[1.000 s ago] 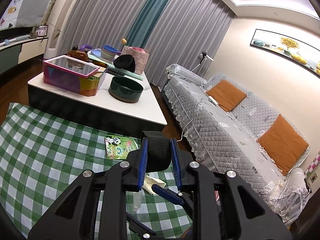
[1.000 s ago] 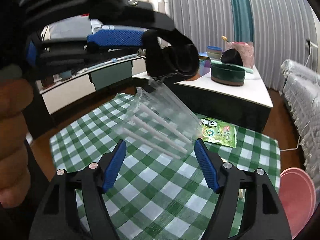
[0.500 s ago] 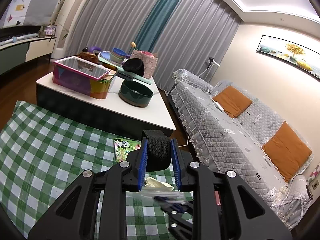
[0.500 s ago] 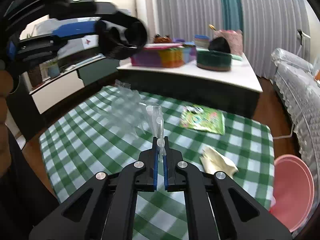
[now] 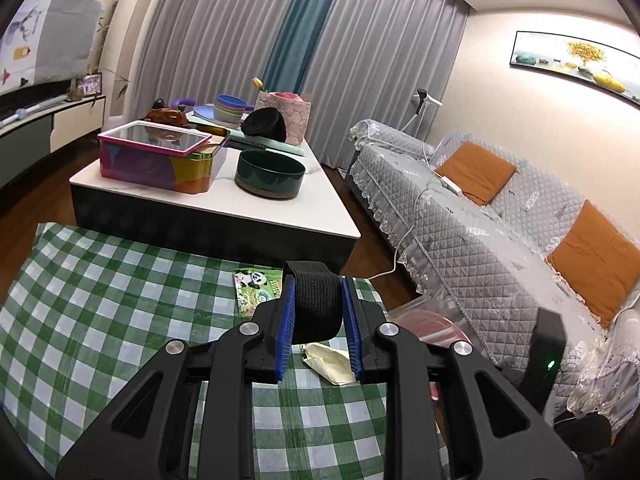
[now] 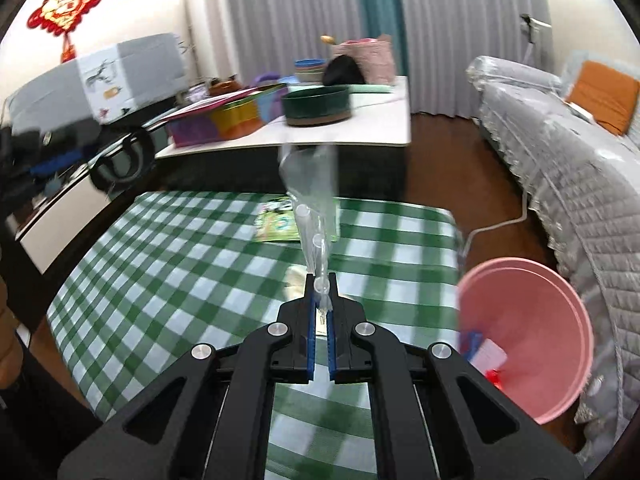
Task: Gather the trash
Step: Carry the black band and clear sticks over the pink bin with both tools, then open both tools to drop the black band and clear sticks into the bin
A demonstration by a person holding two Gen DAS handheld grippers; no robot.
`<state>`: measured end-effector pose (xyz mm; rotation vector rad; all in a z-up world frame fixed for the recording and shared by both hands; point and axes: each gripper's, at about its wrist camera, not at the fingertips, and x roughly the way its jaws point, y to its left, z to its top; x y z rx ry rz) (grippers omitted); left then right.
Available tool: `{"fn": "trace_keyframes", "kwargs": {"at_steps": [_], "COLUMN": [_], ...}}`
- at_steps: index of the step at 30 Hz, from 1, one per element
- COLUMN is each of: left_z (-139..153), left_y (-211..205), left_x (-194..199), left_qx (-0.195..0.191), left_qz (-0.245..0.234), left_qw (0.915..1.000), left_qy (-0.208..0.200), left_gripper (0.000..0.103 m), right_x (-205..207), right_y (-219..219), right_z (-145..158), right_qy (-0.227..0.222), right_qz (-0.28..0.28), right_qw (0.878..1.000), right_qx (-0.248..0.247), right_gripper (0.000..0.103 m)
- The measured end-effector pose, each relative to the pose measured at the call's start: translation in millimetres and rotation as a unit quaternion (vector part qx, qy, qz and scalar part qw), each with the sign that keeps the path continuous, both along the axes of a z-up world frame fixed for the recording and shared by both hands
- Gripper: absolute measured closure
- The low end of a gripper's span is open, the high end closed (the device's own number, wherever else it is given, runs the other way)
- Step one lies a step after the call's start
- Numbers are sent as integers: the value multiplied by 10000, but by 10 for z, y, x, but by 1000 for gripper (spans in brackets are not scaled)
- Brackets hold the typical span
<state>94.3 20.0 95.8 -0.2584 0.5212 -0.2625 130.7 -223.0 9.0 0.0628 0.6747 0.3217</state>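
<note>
My right gripper point(image 6: 319, 300) is clamped on the end of a clear plastic bag of straws point(image 6: 310, 196), which stands up from the jaws so it can be carried clear of the checked cloth point(image 6: 168, 264); my left gripper point(image 5: 318, 320) is closed on a black strap point(image 5: 316, 300), holding it out of the way. The pink bin point(image 6: 524, 332) sits just off the cloth's right edge beside the sofa point(image 6: 580, 168), with open air between, I judge. A crumpled paper point(image 5: 326, 362) and a panda packet point(image 5: 256, 286) lie on the cloth.
</note>
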Motion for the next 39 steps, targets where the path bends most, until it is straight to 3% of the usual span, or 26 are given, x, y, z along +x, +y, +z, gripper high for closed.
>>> {"fn": "trace_keyframes", "kwargs": {"at_steps": [16,25,39], "left_z": [-154,-229,-469], "left_y": [-497,-891,-1670], "left_x": [7,20,216], "left_qx": [271,400,541], "left_qz": [-334,-704,-1351], "left_qw": [9991,9967,9893], "left_qy": [-27,-4,78], "left_gripper": [80,80,80], "right_x": [-187,-329,-181], "right_y": [-671,-1359,-2201], "right_z": [367,599,319], "right_qy": [-196,-143,256], "right_qz": [-891,-1551,-1882], "right_qw": [9958,9878,9806], "right_qx": [-100,-73,490], "right_gripper": [98,98,98]}}
